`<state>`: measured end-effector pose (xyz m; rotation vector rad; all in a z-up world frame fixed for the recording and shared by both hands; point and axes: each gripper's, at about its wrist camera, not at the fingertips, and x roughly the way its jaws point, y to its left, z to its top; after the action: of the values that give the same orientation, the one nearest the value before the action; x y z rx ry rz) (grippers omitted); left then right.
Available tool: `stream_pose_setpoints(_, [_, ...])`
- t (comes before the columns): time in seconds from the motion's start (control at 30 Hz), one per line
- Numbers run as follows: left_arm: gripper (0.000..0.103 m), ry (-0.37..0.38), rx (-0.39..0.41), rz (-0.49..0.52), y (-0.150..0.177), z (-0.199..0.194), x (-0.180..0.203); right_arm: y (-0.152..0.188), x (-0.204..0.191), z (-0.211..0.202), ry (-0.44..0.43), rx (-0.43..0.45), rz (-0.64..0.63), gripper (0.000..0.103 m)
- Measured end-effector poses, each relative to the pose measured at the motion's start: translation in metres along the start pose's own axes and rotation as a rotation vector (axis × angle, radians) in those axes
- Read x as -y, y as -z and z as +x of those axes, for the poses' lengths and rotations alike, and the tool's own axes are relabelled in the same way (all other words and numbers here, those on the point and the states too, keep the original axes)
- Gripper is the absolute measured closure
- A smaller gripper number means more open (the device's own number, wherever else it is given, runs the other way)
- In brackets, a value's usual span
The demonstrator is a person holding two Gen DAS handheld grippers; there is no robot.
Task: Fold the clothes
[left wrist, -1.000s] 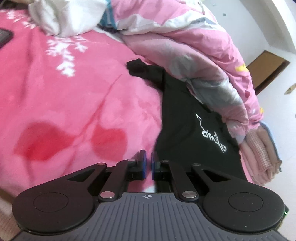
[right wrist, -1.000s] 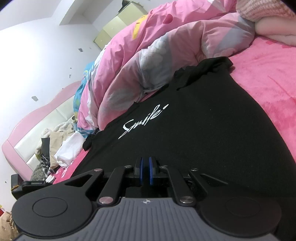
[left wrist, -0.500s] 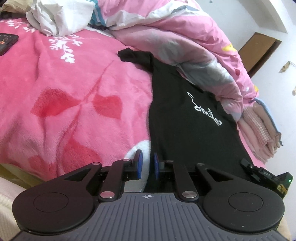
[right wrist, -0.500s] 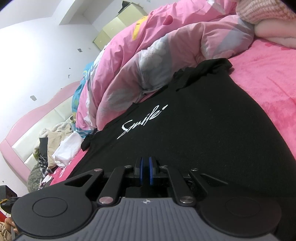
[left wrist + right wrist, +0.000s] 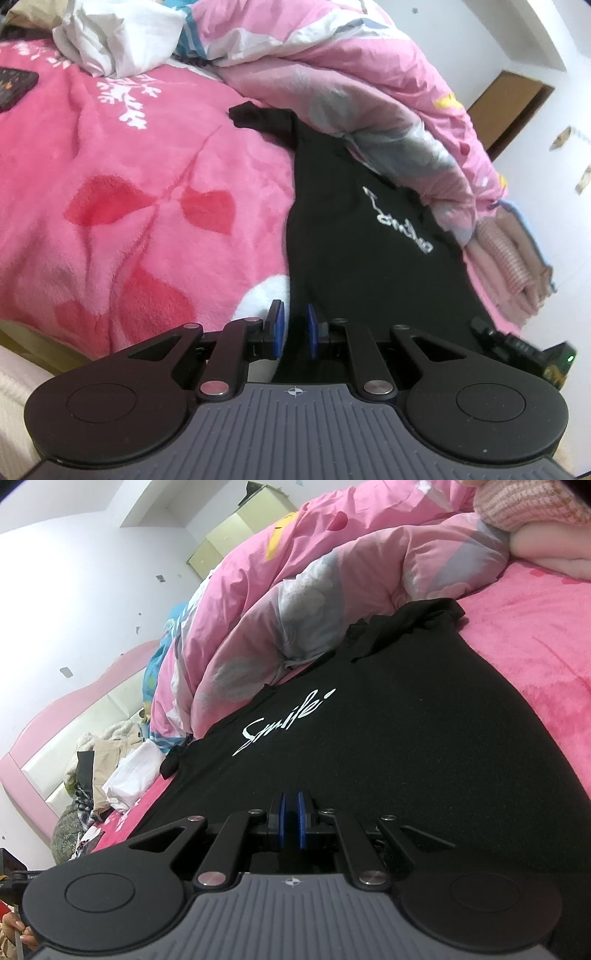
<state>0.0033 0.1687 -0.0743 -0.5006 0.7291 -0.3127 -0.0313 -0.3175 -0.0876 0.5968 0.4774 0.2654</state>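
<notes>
Black T-shirt (image 5: 388,738), white script print facing up, lies flat on the pink bed blanket (image 5: 129,184), its far edge against the heaped pink duvet (image 5: 369,92). One sleeve is bunched at the far corner.

Right tool (image 5: 291,825): blue pads clenched on the shirt's near hem, black fabric between them.

Left tool (image 5: 293,328): its jaws have just been opening; they now stand slightly parted at the shirt's near corner, released, with nothing pinched.

Folded pink clothes (image 5: 517,258) are stacked just beyond the shirt. White crumpled garment (image 5: 118,37) near the headboard end. A dark remote (image 5: 14,86) rests on the blanket, well apart.
</notes>
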Motion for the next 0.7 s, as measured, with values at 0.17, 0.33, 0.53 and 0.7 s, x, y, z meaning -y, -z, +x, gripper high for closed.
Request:
stream_pose_setpoints(0.17, [0.091, -0.045, 0.018, 0.079, 0.006, 0.005, 0.010, 0.000, 0.000, 0.000, 0.001, 0.001, 0.000, 0.097])
stream_pose_setpoints(0.33, [0.102, -0.065, 0.036, 0.051, 0.006, -0.001, 0.006, 0.000, 0.000, 0.000, 0.002, 0.002, -0.002, 0.097])
stream_pose_setpoints(0.53, [0.102, -0.069, 0.048, 0.016, 0.008, -0.009, -0.009, 0.000, 0.001, -0.001, 0.000, 0.002, -0.002, 0.097])
stream_pose_setpoints(0.7, [0.101, -0.061, 0.084, 0.037, 0.008, -0.024, -0.007, 0.000, 0.001, -0.001, -0.001, 0.002, -0.003, 0.097])
